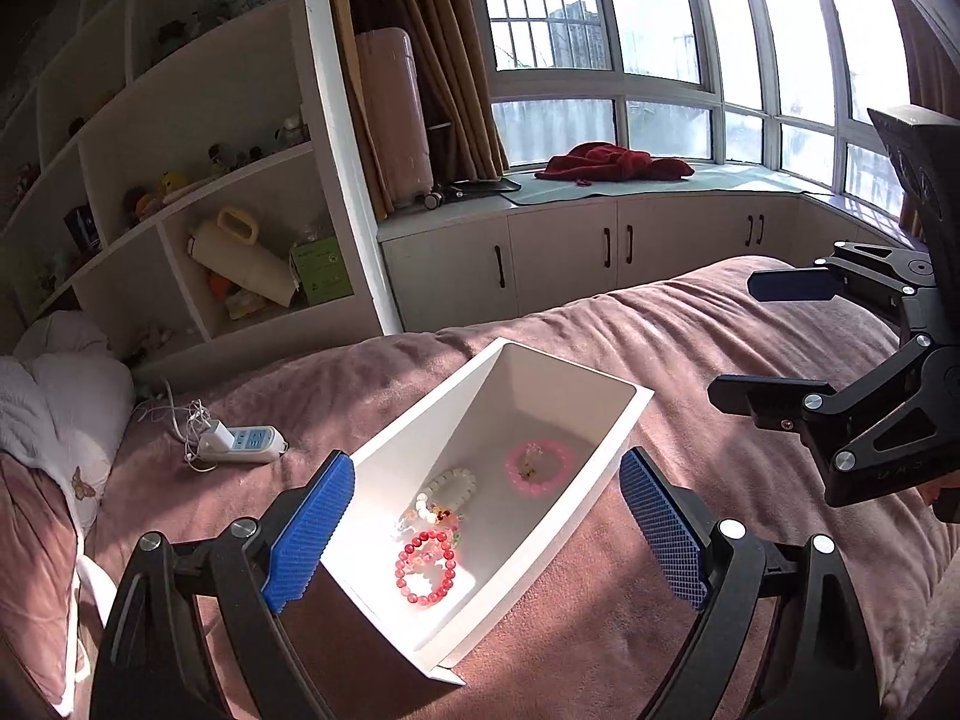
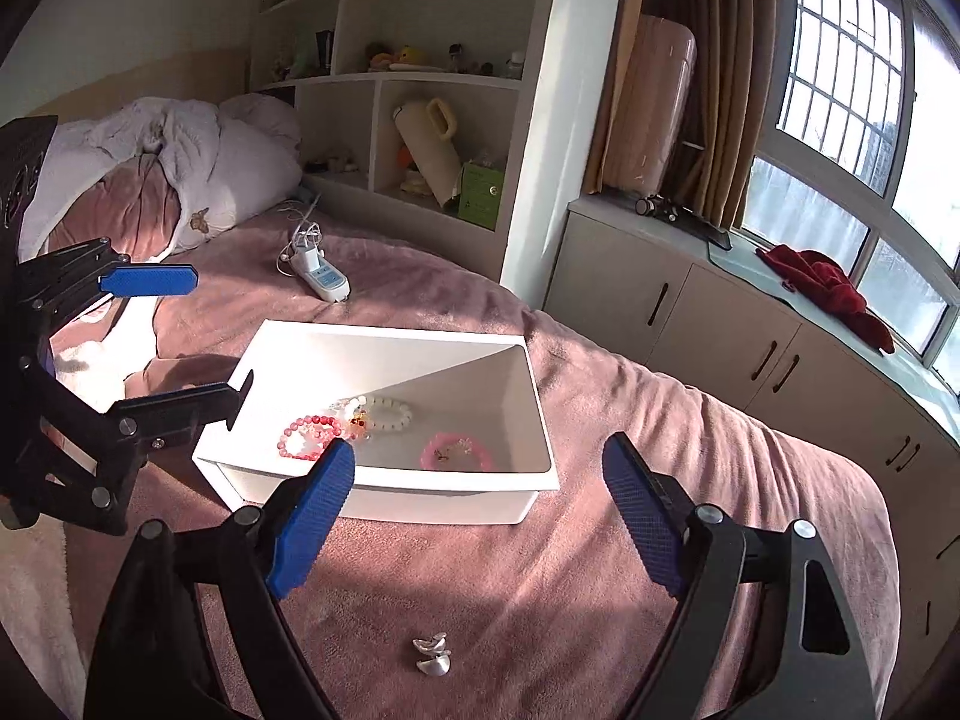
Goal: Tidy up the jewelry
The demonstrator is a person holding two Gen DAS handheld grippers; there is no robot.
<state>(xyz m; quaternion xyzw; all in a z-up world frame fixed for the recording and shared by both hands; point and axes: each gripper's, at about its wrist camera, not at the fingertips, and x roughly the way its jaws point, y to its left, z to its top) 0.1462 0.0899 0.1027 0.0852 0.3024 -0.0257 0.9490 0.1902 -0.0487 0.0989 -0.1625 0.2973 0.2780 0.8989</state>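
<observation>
You hold both grippers wide and empty above the bed (image 2: 600, 570): the left gripper (image 1: 486, 534) over the box (image 1: 420, 420), the right gripper (image 2: 480, 522) just short of it; three bracelets (image 2: 447, 451) lie inside; a silver piece (image 2: 433, 654) remains on the blanket; next, I judge, bring the right gripper down and pinch it.

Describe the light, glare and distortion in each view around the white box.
Left wrist view: sun through the window blows out the top right; a bright patch washes out the white box floor around the bracelets; straight shelves bow from the fisheye. Right wrist view: softer light, half the box interior shadowed, long shadows on the pink blanket, the silver piece sharp.
</observation>
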